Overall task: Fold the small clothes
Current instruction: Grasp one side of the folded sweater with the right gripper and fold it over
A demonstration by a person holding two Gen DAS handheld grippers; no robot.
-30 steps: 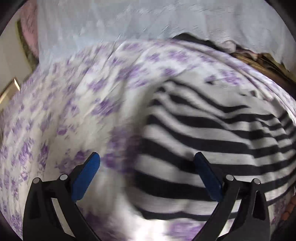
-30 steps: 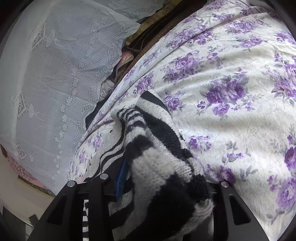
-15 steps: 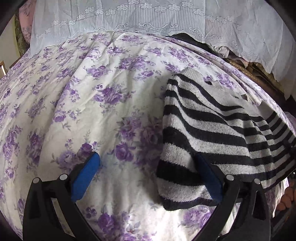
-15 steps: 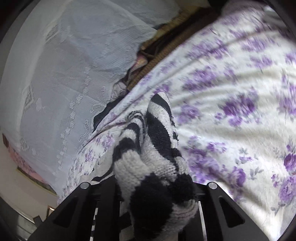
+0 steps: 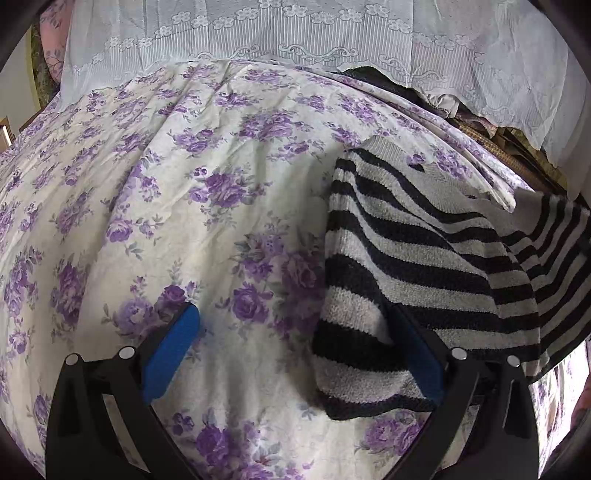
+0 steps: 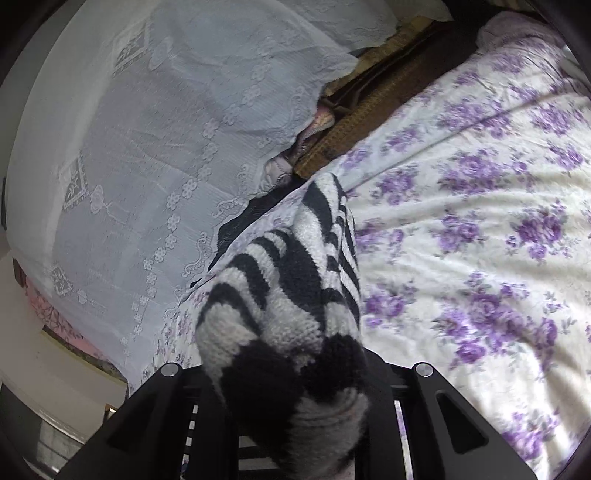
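A bed (image 5: 207,206) in purple-flowered sheet fills the view. The striped knit sweater (image 5: 413,258) is soft, light and floppy. The right gripper (image 6: 291,391) is clamped on its bunched edge; the left gripper (image 5: 295,350) stands apart, one corner between its jaws, the best hold.

Black-and-grey striped knit sweater (image 5: 406,251); cream bedsheet with purple roses (image 5: 184,203); white floral lace curtain (image 5: 332,33); blue gripper pads (image 5: 171,347).
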